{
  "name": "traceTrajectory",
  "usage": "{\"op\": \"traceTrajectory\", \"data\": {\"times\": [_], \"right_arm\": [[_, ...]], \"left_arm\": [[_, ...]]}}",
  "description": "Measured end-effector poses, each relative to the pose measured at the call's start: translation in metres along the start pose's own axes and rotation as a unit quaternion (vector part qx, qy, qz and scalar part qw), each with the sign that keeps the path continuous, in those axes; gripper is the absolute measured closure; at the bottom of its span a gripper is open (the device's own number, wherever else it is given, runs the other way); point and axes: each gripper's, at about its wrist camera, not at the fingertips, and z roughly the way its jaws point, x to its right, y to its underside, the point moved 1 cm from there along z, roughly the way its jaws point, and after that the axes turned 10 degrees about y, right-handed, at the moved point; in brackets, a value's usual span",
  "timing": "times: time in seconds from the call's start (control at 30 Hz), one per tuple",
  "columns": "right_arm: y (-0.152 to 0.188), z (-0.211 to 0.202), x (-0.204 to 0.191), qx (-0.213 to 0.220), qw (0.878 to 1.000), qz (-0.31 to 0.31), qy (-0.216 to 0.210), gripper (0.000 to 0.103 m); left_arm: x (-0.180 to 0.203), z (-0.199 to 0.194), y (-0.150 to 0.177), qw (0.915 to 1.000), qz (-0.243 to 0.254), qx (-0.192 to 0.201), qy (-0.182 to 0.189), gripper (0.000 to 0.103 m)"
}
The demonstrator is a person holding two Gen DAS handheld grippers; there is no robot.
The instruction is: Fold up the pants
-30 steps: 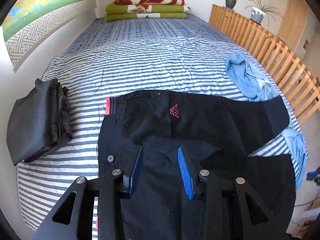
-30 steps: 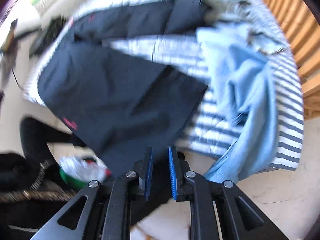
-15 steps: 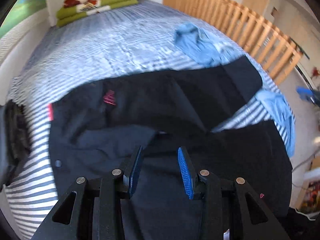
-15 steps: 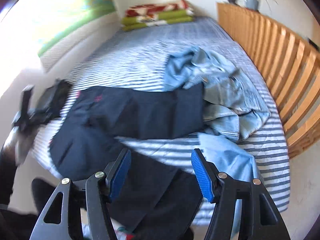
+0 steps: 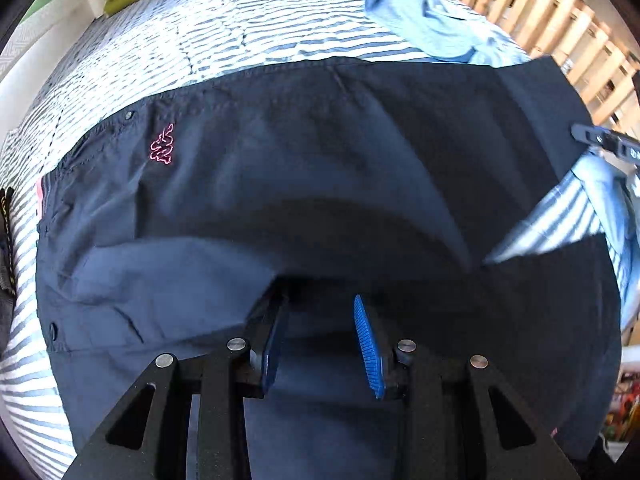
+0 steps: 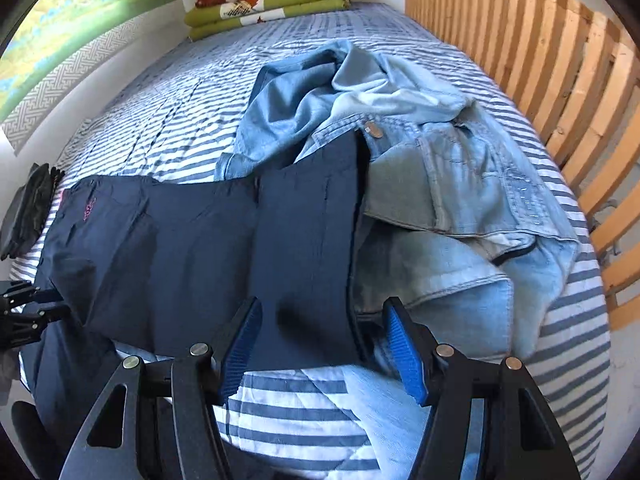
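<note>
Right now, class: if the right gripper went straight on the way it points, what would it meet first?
Probably the dark navy pants: their leg end lies between the right gripper's open blue fingers, though depth is unclear.

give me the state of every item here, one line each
dark pants: spread flat on the bed, legs apart, not folded
light jeans: crumpled heap, partly under one dark pant leg
blankets: folded, stacked
left gripper: open over the pants
right gripper: just opened, fingers either side of the leg end
</note>
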Motion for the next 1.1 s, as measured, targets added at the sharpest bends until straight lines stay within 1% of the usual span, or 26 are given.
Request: {"op": "traceTrajectory", "data": {"times": [0.03, 0.07, 0.1, 0.13, 0.17, 0.2, 0.27, 0.3, 0.37, 0.4, 0.43, 0.47, 0.53, 0.57, 0.6, 0.67, 0.73, 0.8, 0.87, 0.93, 1.0, 1.03, 1.1], "right_arm": [[-0.001, 0.001, -0.002, 0.001, 1.000, -0.001, -0.002, 0.051], [-0.002, 0.002, -0.003, 0.000, 1.000, -0.001, -0.001, 0.073], [-0.004, 0.001, -0.003, -0.003, 1.000, 0.001, -0.009, 0.088], [-0.005, -0.003, -0.001, -0.005, 1.000, 0.008, -0.028, 0.089], [-0.006, -0.008, 0.000, -0.003, 0.999, 0.014, -0.044, 0.093], [-0.008, -0.016, 0.001, 0.003, 0.998, 0.019, -0.056, 0.093], [-0.013, -0.038, 0.003, 0.030, 0.997, 0.026, -0.073, 0.094], [-0.017, -0.054, 0.007, 0.051, 0.995, 0.035, -0.082, 0.094], [-0.021, -0.074, 0.016, 0.064, 0.991, 0.062, -0.104, 0.094], [-0.024, -0.082, 0.023, 0.070, 0.989, 0.080, -0.105, 0.094], [-0.025, -0.084, 0.028, 0.071, 0.989, 0.091, -0.087, 0.094], [-0.027, -0.082, 0.031, 0.069, 0.991, 0.094, -0.058, 0.092], [-0.027, -0.068, 0.031, 0.055, 0.995, 0.082, 0.021, 0.089], [-0.026, -0.059, 0.033, 0.042, 0.995, 0.079, 0.049, 0.088], [-0.023, -0.051, 0.036, 0.027, 0.994, 0.083, 0.059, 0.088], [-0.013, -0.046, 0.047, 0.012, 0.993, 0.108, 0.038, 0.088], [0.004, -0.053, 0.053, 0.003, 0.992, 0.122, 0.015, 0.088], [0.031, -0.068, 0.053, -0.004, 0.993, 0.119, -0.014, 0.087], [0.057, -0.083, 0.052, -0.011, 0.993, 0.113, -0.031, 0.085], [0.099, -0.101, 0.049, -0.018, 0.992, 0.115, -0.042, 0.081], [0.135, -0.112, 0.049, -0.025, 0.991, 0.122, -0.048, 0.074], [0.159, -0.116, 0.048, -0.034, 0.990, 0.128, -0.049, 0.072], [0.192, -0.122, 0.050, -0.044, 0.987, 0.146, -0.051, 0.072]], "left_arm": [[0.001, 0.004, -0.001, 1.0000, 0.000, -0.003, -0.003, 0.066], [0.003, 0.007, -0.001, 1.0000, 0.002, -0.004, -0.003, 0.066], [0.005, 0.009, -0.001, 1.0000, 0.004, -0.004, -0.002, 0.066], [0.006, 0.010, -0.001, 1.0000, 0.006, -0.004, -0.003, 0.066], [0.007, 0.010, -0.001, 1.0000, 0.007, -0.005, -0.002, 0.066], [0.008, 0.010, -0.001, 0.9999, 0.009, -0.005, 0.001, 0.066], [0.009, 0.007, 0.000, 0.9999, 0.007, -0.008, 0.010, 0.067], [0.009, 0.004, 0.002, 0.9998, 0.007, -0.010, 0.017, 0.068], [0.012, -0.007, 0.008, 0.9993, 0.018, -0.009, 0.033, 0.068], [0.014, -0.014, 0.012, 0.9992, 0.022, -0.006, 0.033, 0.068], [0.015, -0.020, 0.015, 0.9991, 0.025, -0.003, 0.033, 0.068], [0.014, -0.028, 0.019, 0.9991, 0.024, 0.001, 0.036, 0.068], [0.010, -0.043, 0.027, 0.9991, 0.012, 0.012, 0.038, 0.068], [0.007, -0.051, 0.031, 0.9991, 0.003, 0.020, 0.037, 0.068], [0.002, -0.060, 0.037, 0.9989, -0.007, 0.029, 0.035, 0.068], [-0.011, -0.082, 0.051, 0.9979, -0.030, 0.049, 0.030, 0.068], [-0.028, -0.104, 0.063, 0.9961, -0.055, 0.066, 0.020, 0.068], [-0.057, -0.131, 0.086, 0.9928, -0.087, 0.082, 0.007, 0.068], [-0.084, -0.152, 0.116, 0.9875, -0.125, 0.095, -0.009, 0.068], [-0.114, -0.174, 0.154, 0.9786, -0.175, 0.106, -0.016, 0.068], [-0.146, -0.187, 0.188, 0.9672, -0.226, 0.114, -0.015, 0.068], [-0.155, -0.190, 0.204, 0.9623, -0.246, 0.114, -0.018, 0.068], [-0.179, -0.195, 0.231, 0.9555, -0.272, 0.112, -0.017, 0.068]]}}
